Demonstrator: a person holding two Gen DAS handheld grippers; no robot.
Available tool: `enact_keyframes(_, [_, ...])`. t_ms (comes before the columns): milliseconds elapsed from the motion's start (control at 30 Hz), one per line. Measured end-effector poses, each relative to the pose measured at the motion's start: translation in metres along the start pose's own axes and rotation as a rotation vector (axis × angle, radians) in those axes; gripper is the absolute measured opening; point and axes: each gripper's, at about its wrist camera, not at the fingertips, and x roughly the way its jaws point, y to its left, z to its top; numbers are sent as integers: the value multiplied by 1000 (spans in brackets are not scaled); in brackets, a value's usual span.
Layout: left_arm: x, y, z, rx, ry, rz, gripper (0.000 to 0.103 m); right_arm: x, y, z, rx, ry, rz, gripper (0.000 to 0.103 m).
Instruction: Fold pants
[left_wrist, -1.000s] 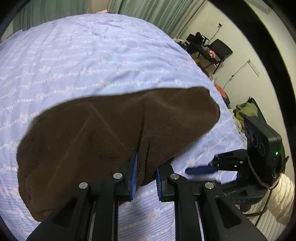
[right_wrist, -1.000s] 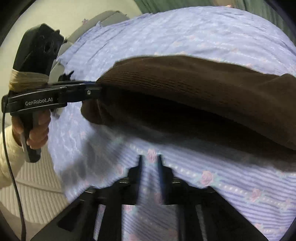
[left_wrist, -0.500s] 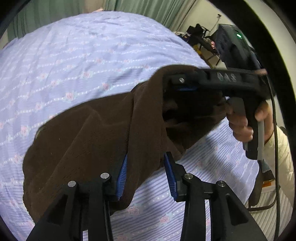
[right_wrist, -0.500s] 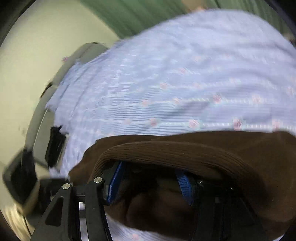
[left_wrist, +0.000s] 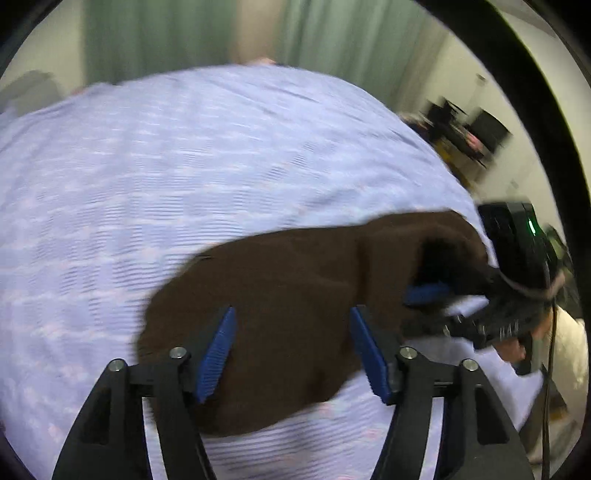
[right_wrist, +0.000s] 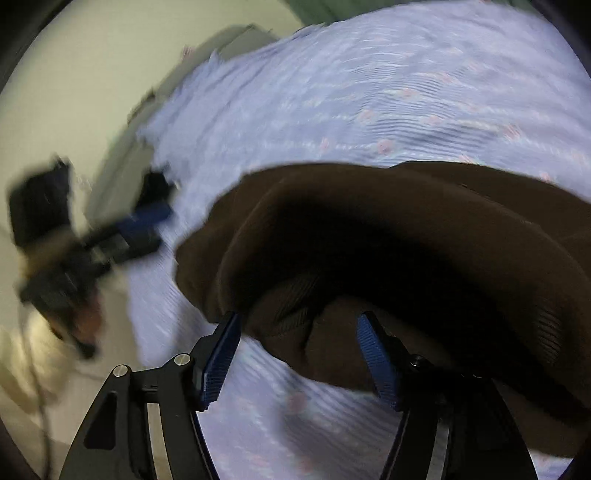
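Note:
The dark brown pants lie folded in a bundle on the lilac flowered bedsheet. My left gripper is open, its blue pads wide apart just above the near part of the pants. My right gripper is open too, its jaws spread around the bunched, ribbed edge of the pants without pinching it. The right gripper also shows at the right of the left wrist view, at the pants' right end. The left gripper shows blurred at the left of the right wrist view.
The bedsheet fills most of both views. Green curtains hang behind the bed. A dark desk and chair stand by the wall at the right. The bed's edge and a cream wall are at the left of the right wrist view.
Both grippers have opened and let go of the pants. The raised fold has dropped onto the bed. The left gripper has pulled back; both views are blurred by motion.

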Motion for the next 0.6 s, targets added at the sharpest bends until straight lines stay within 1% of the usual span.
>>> enact_keyframes(33, [-3,12,-4,-30,-11,53,66,8,6,2,-41,13,-35,66])
enact_keyframes(100, [-3,39,-11,-100,-13,114,66,18,11,9,-77,17,-92,66])
enact_keyframes(167, [2,69,-16,-192,7,126,66,28,10,16,-98,27,-123,67])
enact_keyframes(233, [11,84,-21,-216,24,140,66,37,7,20,-116,57,-149,71])
enact_keyframes(267, [17,87,-23,-220,35,147,66,42,6,20,-127,74,-158,72])
enact_keyframes(300, [24,90,-26,-225,49,128,66,44,7,19,-129,87,-161,72])
enact_keyframes(333, [33,92,-30,-239,70,88,66,44,7,18,-121,93,-155,72])
enact_keyframes(367, [44,91,-28,-255,95,69,66,39,7,13,-110,89,-148,72])
enact_keyframes(400, [55,95,-32,-276,124,77,66,37,7,11,-103,84,-144,72])
enact_keyframes(467, [68,100,-40,-311,153,87,70,33,5,5,-89,73,-142,72])
enact_keyframes(500, [74,100,-45,-336,169,80,70,31,5,2,-89,71,-147,72])
enact_keyframes(533, [77,101,-50,-367,180,52,70,31,7,0,-96,71,-156,72])
enact_keyframes(567, [77,101,-50,-384,183,45,69,32,9,-1,-112,69,-170,72])
enact_keyframes(600, [77,102,-53,-397,178,37,65,35,11,3,-121,70,-178,72])
